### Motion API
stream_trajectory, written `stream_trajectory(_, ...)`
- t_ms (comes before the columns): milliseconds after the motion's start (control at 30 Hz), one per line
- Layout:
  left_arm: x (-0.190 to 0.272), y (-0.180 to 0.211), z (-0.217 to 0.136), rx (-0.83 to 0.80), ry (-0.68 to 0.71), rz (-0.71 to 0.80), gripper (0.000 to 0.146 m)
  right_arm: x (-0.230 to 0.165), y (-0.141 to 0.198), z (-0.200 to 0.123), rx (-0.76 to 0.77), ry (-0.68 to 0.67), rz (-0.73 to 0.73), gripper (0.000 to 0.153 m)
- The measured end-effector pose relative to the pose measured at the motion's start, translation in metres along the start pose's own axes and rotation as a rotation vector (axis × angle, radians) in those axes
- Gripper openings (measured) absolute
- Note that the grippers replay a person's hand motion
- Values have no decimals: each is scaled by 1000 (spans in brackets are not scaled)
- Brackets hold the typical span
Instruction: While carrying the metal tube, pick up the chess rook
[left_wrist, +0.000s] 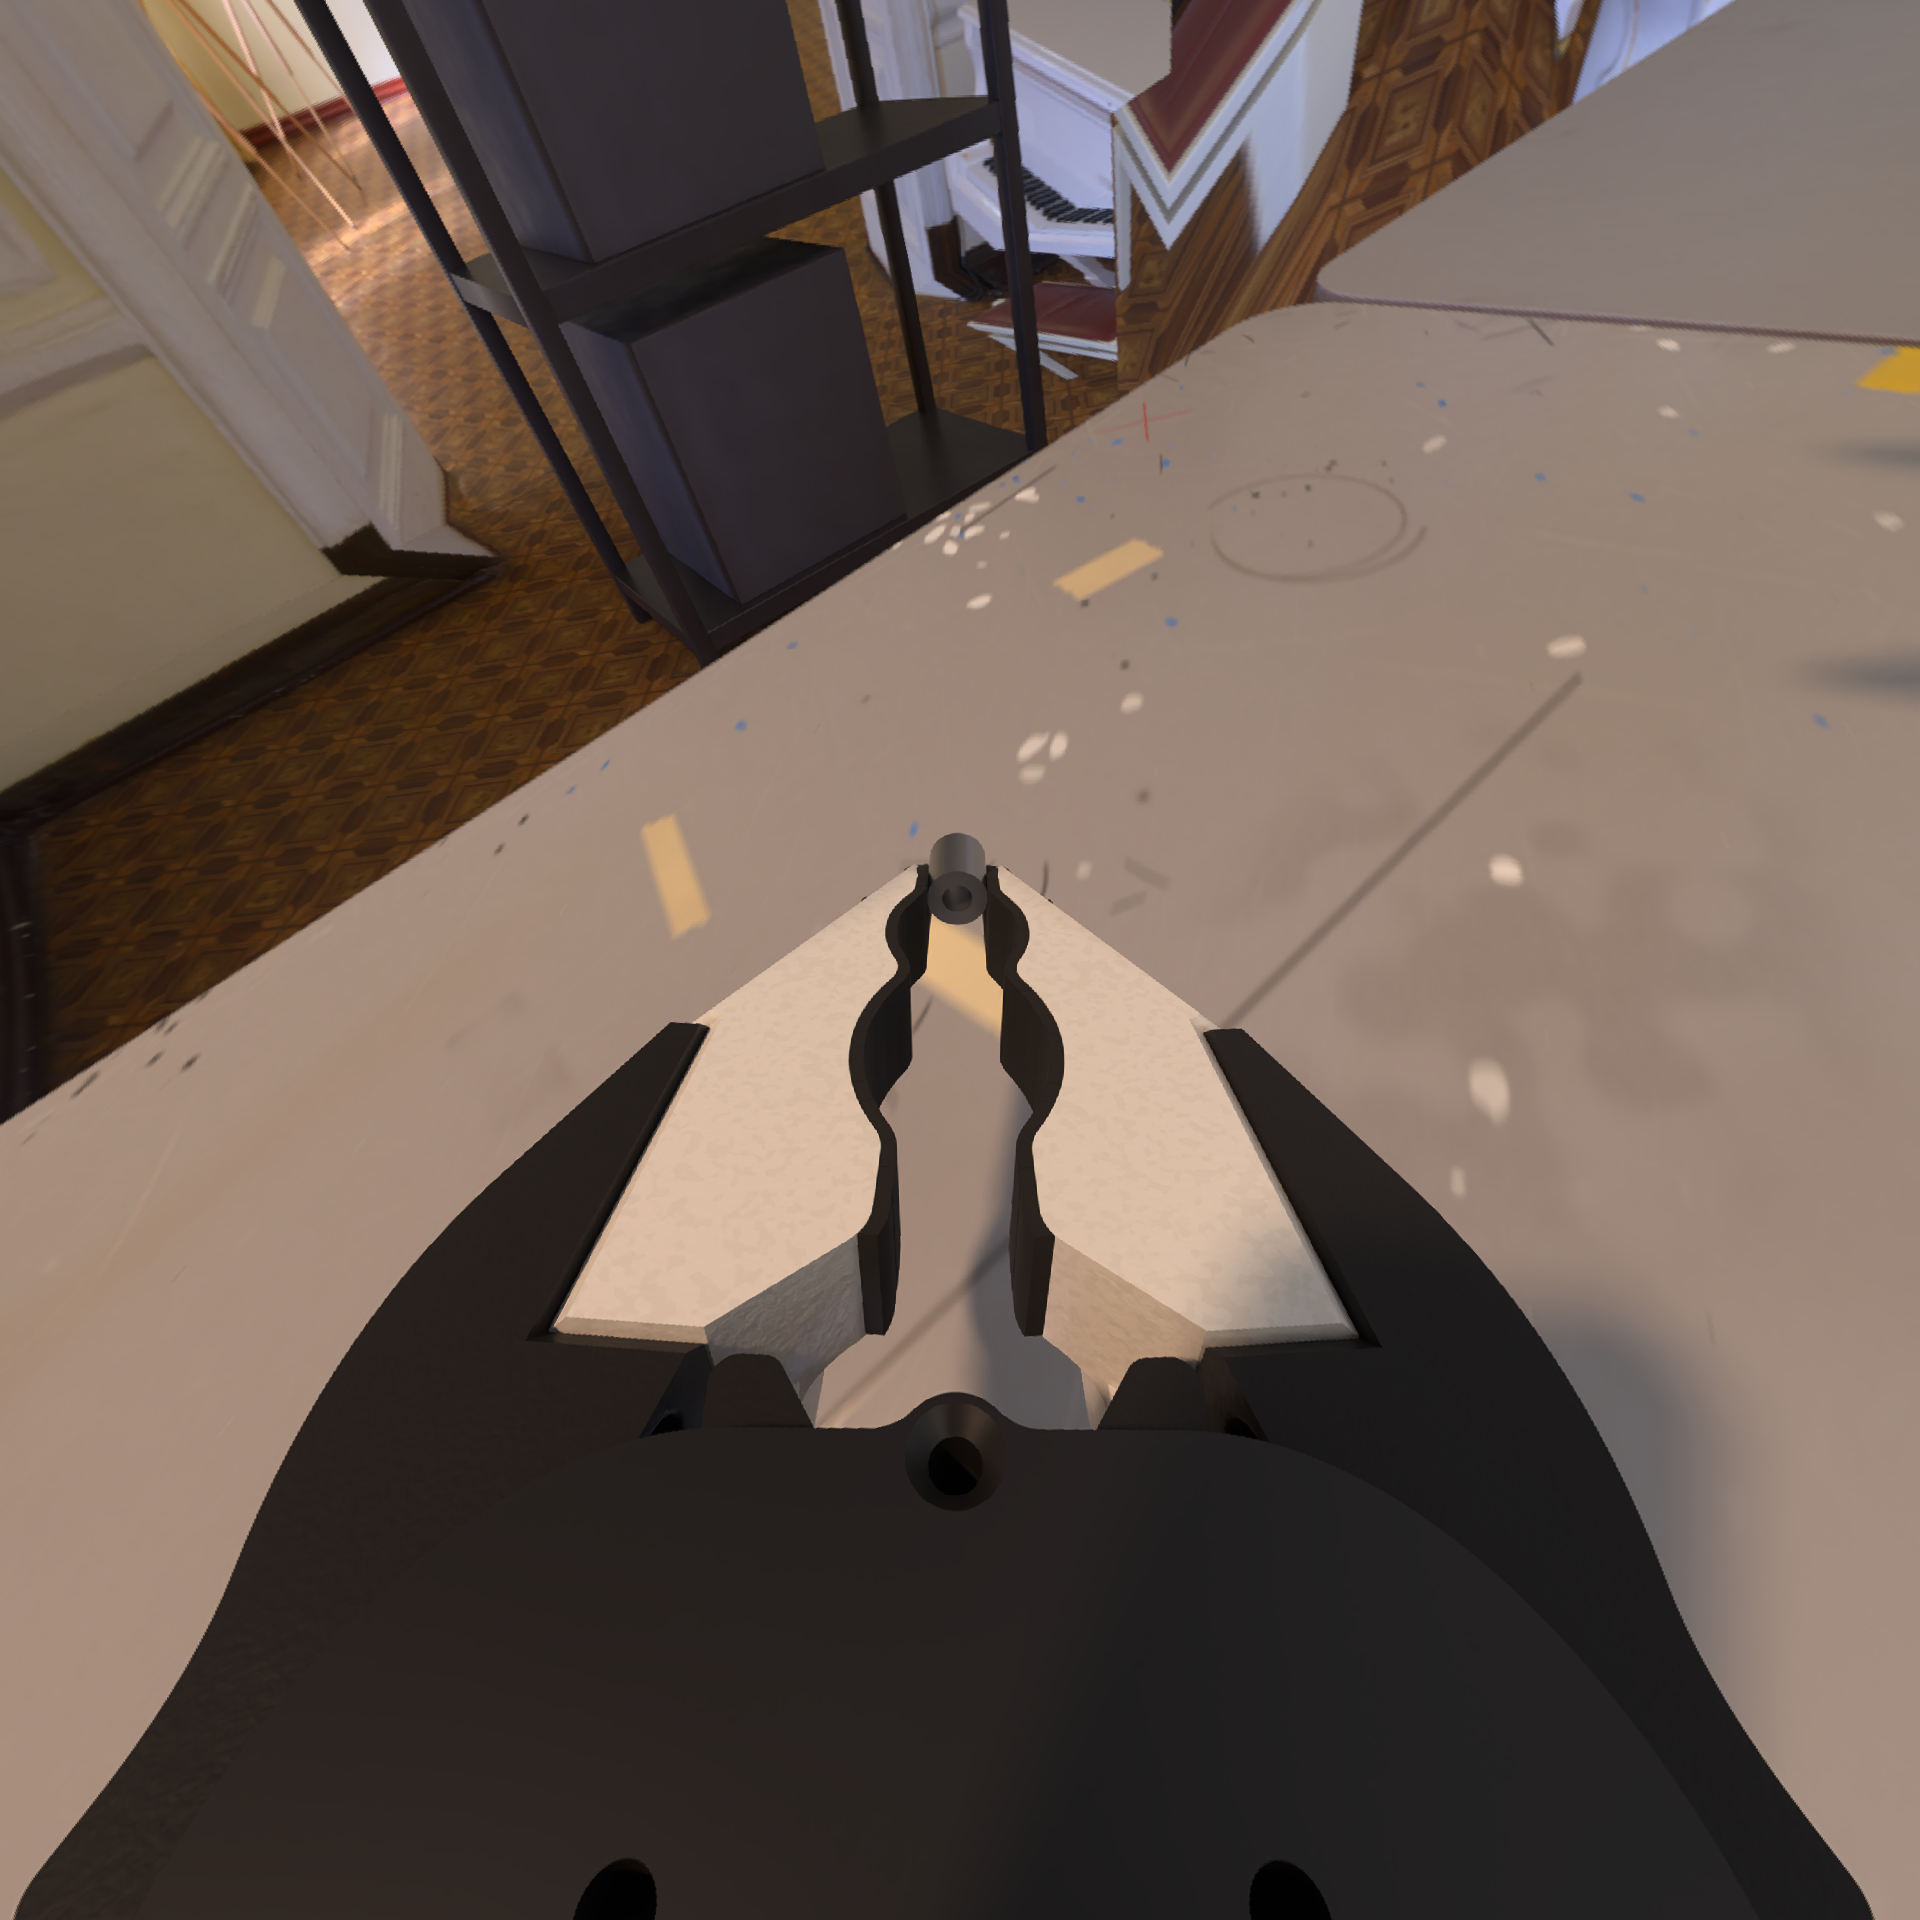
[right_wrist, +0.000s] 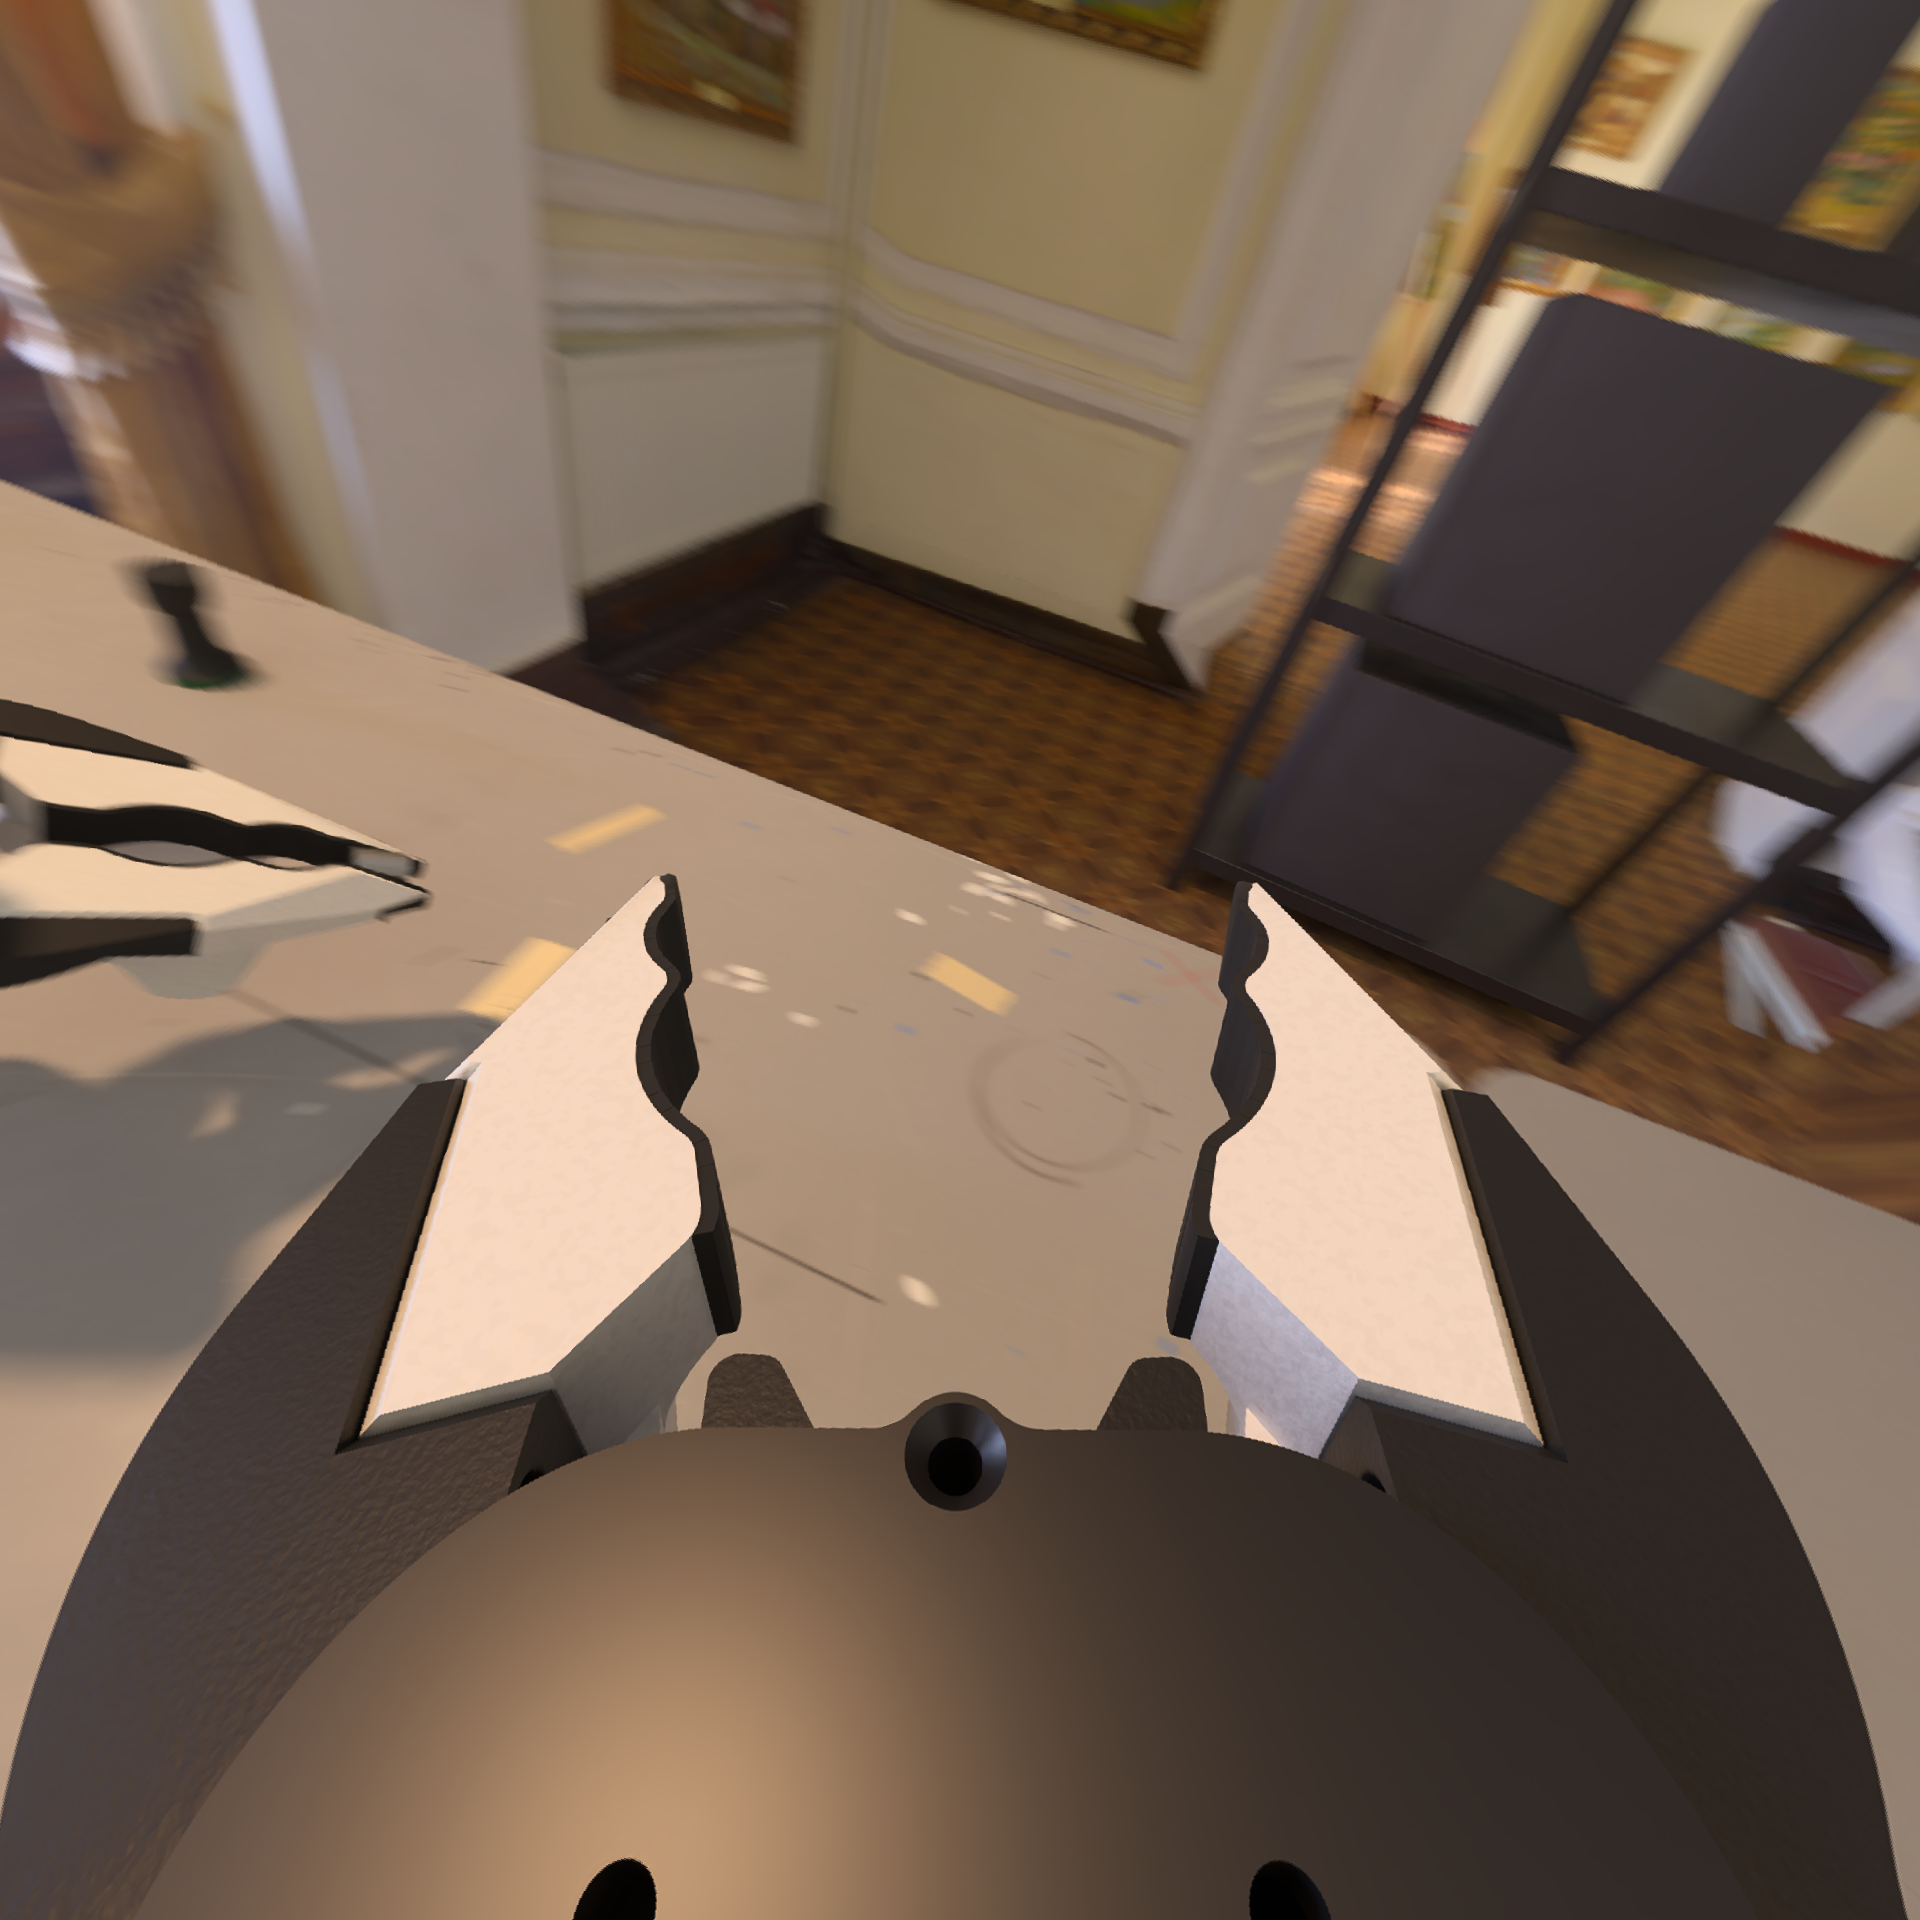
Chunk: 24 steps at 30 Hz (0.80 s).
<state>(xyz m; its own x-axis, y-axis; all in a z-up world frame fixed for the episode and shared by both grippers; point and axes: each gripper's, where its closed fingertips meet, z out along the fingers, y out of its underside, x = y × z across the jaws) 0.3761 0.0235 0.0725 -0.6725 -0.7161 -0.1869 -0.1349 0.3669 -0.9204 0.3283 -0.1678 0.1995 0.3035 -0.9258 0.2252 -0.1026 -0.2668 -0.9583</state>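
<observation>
In the left wrist view my left gripper (left_wrist: 956, 896) is shut on a small grey metal tube (left_wrist: 956, 860), pinched at the very fingertips above the table (left_wrist: 1455, 987). In the right wrist view my right gripper (right_wrist: 954, 885) is open and empty above the table (right_wrist: 831, 1143). A dark chess rook (right_wrist: 192, 623) with a green base stands upright on the table, far to the upper left of my right gripper. The left gripper (right_wrist: 410, 883) also shows there at the left edge, between the rook and my right fingers. The right wrist view is motion-blurred.
The table edge runs diagonally close ahead of both grippers, with wooden floor beyond. A black shelf unit (left_wrist: 727, 416) with dark boxes stands past the edge and also shows in the right wrist view (right_wrist: 1558, 623). A second tabletop (left_wrist: 1662, 208) adjoins at the far right.
</observation>
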Motion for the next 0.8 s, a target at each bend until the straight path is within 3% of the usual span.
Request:
stream_trajectory(233,-28,49,-121,53,-1,-1,9,-178,-59,22,36,-591,88,110)
stream_trajectory(400,-38,73,-183,41,-53,64,9,-281,-105,93,-93,-771,194,107)
stream_trajectory(467,-40,79,-198,48,-66,59,9,-314,-106,134,-246,-764,211,106)
stream_trajectory(600,-46,86,-216,67,-101,63,9,-353,-98,218,-412,-589,271,106)
stream_trajectory(800,-53,89,-219,64,-140,59,9,-382,-56,294,-615,-395,296,98)
